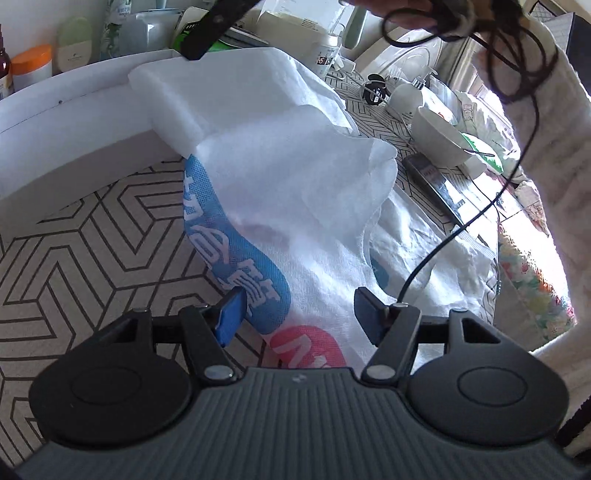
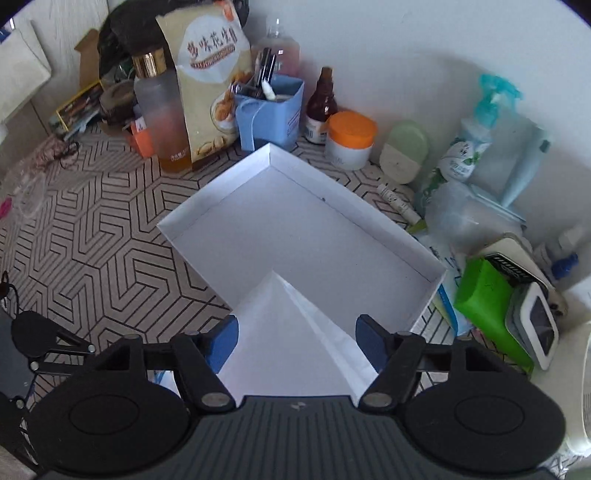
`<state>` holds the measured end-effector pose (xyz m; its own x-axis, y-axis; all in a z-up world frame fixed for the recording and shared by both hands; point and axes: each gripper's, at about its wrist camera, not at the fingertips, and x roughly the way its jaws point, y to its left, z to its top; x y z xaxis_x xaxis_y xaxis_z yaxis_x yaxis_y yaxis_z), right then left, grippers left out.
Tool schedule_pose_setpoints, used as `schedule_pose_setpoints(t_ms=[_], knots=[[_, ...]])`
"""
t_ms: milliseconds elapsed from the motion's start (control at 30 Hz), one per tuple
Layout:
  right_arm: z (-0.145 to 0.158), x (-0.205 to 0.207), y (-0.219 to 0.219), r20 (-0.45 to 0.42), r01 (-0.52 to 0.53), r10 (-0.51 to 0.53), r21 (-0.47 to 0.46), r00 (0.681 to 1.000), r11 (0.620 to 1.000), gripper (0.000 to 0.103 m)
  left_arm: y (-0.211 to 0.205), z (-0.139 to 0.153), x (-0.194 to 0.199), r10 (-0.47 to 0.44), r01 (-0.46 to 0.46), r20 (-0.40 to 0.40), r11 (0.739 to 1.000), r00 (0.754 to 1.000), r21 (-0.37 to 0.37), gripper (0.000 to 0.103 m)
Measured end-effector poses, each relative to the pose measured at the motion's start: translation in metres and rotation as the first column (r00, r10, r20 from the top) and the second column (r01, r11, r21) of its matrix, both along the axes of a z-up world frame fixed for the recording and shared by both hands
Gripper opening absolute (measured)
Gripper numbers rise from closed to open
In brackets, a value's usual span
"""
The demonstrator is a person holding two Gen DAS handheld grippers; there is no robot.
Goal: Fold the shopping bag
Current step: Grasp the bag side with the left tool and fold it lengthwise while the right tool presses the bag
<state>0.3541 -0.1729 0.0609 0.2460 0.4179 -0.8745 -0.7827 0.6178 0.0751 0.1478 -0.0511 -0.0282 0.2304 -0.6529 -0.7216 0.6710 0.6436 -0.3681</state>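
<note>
The white shopping bag (image 1: 280, 177), printed in blue and red, lies loosely folded on the patterned table, its far end draped over the edge of a white shallow box (image 1: 74, 122). My left gripper (image 1: 299, 314) is open above the bag's near end, with its blue pads on either side of the cloth. In the right wrist view my right gripper (image 2: 295, 343) is open above a pointed corner of the bag (image 2: 280, 332) that lies in the white box (image 2: 295, 221). A finger of the right gripper (image 1: 214, 26) shows at the top of the left wrist view.
Bottles, an orange-lidded jar (image 2: 351, 140), a snack pouch (image 2: 207, 81) and a blue holder (image 2: 269, 114) stand behind the box. A green pouch (image 2: 487, 306) lies to its right. A white bowl (image 1: 439, 140), a dark remote (image 1: 432, 184) and a black cable (image 1: 480, 206) are right of the bag.
</note>
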Motion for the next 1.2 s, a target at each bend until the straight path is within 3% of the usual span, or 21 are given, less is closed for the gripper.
schedule_pose_setpoints(t_ms=[67,133,167,200,233,300,400,467,633,767,833,900,967,1100,1200], knots=[[-0.015,0.018,0.005,-0.092,-0.018,0.020,0.026,0.996,1.000,0.070,-0.001,-0.004,-0.002,-0.010,0.010,-0.011,1.000,1.000,-0.010,0.071],[-0.025,0.031,0.002,-0.183,-0.013,0.029,0.089,0.983,0.996,0.060,-0.002,-0.008,-0.003,-0.020,0.020,-0.022,1.000,1.000,-0.019,0.071],[-0.030,0.035,0.000,-0.226,-0.009,0.035,0.115,0.974,0.993,0.049,-0.002,-0.009,-0.005,-0.027,0.027,-0.018,0.999,0.999,-0.026,0.071],[-0.034,0.039,-0.002,-0.264,-0.008,0.044,0.136,0.964,0.991,0.029,-0.001,-0.009,-0.007,-0.036,0.035,-0.011,0.999,0.999,-0.034,0.071],[-0.037,0.041,-0.004,-0.293,-0.011,0.056,0.153,0.955,0.988,0.020,-0.001,-0.010,-0.008,-0.038,0.038,-0.005,0.999,0.999,-0.039,0.071],[-0.040,0.041,-0.008,-0.306,-0.014,0.072,0.188,0.949,0.982,0.010,-0.001,-0.013,-0.010,-0.023,0.023,0.016,0.999,1.000,-0.040,0.067],[-0.032,0.037,-0.012,-0.261,-0.006,0.069,0.235,0.963,0.972,0.006,-0.001,-0.016,-0.014,-0.014,0.015,0.038,1.000,0.999,-0.023,0.043],[-0.021,0.037,-0.016,-0.228,0.005,0.062,0.281,0.972,0.960,0.006,-0.002,-0.018,-0.015,-0.016,0.016,0.016,0.999,1.000,-0.031,0.022],[-0.009,0.046,-0.014,-0.188,0.028,0.034,0.316,0.982,0.948,0.005,-0.001,-0.021,-0.016,-0.001,0.000,-0.008,0.999,1.000,-0.043,0.008],[-0.022,0.050,-0.009,-0.187,0.067,-0.011,0.299,0.982,0.952,0.009,0.007,-0.020,-0.015,0.043,-0.044,-0.026,0.998,0.999,-0.049,0.006],[-0.024,0.047,-0.011,-0.175,0.132,-0.082,0.301,0.981,0.944,0.023,0.014,-0.017,-0.016,0.078,-0.079,-0.027,0.996,0.997,-0.044,0.006],[-0.016,0.038,-0.023,-0.143,0.185,-0.144,0.336,0.979,0.923,0.047,0.023,-0.014,-0.018,0.110,-0.111,-0.024,0.993,0.994,-0.042,0.006],[-0.003,0.026,-0.041,-0.104,0.230,-0.206,0.352,0.973,0.907,0.059,0.033,-0.009,-0.021,0.140,-0.140,-0.017,0.989,0.990,-0.050,0.006],[0.003,0.006,-0.086,-0.111,0.357,-0.339,0.324,0.934,0.876,0.062,0.061,0.001,-0.033,0.214,-0.213,-0.004,0.973,0.977,-0.093,0.006],[-0.014,-0.006,-0.126,-0.151,0.455,-0.429,0.308,0.890,0.836,0.062,0.079,0.006,-0.042,0.269,-0.267,0.009,0.957,0.963,-0.109,0.008]])
